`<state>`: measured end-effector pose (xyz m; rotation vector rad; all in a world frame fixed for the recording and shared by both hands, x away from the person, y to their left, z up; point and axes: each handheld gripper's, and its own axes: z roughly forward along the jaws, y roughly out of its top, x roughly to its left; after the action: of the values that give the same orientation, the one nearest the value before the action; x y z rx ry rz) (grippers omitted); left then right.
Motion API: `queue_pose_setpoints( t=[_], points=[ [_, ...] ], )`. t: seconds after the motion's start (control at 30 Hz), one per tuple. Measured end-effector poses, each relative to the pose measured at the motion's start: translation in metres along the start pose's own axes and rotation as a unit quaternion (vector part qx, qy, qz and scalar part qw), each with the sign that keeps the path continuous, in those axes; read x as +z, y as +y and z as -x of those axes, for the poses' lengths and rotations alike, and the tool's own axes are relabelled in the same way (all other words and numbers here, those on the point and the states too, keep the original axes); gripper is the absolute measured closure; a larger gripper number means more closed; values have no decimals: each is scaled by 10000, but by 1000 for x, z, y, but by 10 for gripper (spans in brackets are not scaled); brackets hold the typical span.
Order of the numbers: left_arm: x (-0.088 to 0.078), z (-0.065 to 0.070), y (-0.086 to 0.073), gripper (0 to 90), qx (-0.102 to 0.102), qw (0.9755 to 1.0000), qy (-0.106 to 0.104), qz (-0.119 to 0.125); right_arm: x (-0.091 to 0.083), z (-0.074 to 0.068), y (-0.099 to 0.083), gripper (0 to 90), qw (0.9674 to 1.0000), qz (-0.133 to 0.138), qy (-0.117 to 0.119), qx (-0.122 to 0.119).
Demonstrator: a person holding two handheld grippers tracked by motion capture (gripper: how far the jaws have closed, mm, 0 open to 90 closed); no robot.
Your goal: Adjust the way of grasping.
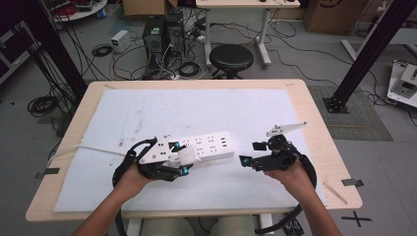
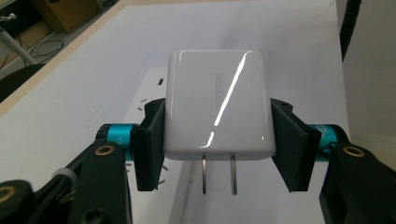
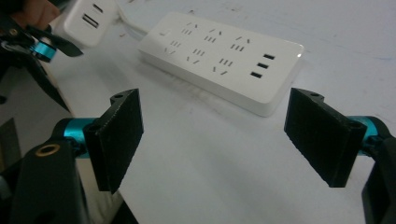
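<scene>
The glossy white square charger plug point(image 2: 218, 103), the kind with two flat metal prongs, is pinched between the black pads of the left gripper point(image 2: 219, 144) by its two side faces. That leaves the prongs sticking out free at the bottom, which I'd guess is the whole point: nothing blocks the end that has to go into a socket. It hangs just above the left end of the long white plastic power strip point(image 1: 206, 146), which lies flat on the white foam mat point(image 1: 147, 110) covering the wooden table point(image 1: 314, 123). Looks to me like it's being lined up over one of the outlets, not plugged in yet.

The right gripper point(image 3: 219, 140) has its jaws spread wide with nothing between them, sitting low on the mat near the USB end of the strip but apart from it. My read is it's parked there ready to steady the strip so it won't slide when the plug gets pushed in.
</scene>
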<state>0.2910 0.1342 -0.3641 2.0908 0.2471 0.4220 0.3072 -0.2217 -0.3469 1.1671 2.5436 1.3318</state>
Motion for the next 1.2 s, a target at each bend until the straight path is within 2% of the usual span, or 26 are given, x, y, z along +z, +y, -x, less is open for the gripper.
queue_pose_setpoints(
  t=[0.13, 0.33, 0.5, 0.6, 0.97, 1.2],
  points=[
    [5, 3, 2, 426, 71, 10000, -47, 13, 3, -2, 3, 200, 9999, -6, 156, 34],
    [14, 9, 5, 426, 283, 9995, -97, 20, 11, -7, 8, 200, 9991, -94, 389, 106],
    [21, 12, 7, 426, 362, 9992, -144, 61, 17, -9, 10, 200, 9969, -108, 706, 341],
    [24, 13, 8, 426, 411, 9989, -195, 111, 21, -10, 11, 200, 9959, -179, 778, 420],
    [34, 18, 9, 426, 530, 9978, -296, 257, 34, -12, 15, 200, 9894, -308, 1221, 716],
    [39, 21, 11, 426, 629, 9971, -318, 301, 43, -13, 17, 200, 9834, -387, 1508, 934]
  ],
)
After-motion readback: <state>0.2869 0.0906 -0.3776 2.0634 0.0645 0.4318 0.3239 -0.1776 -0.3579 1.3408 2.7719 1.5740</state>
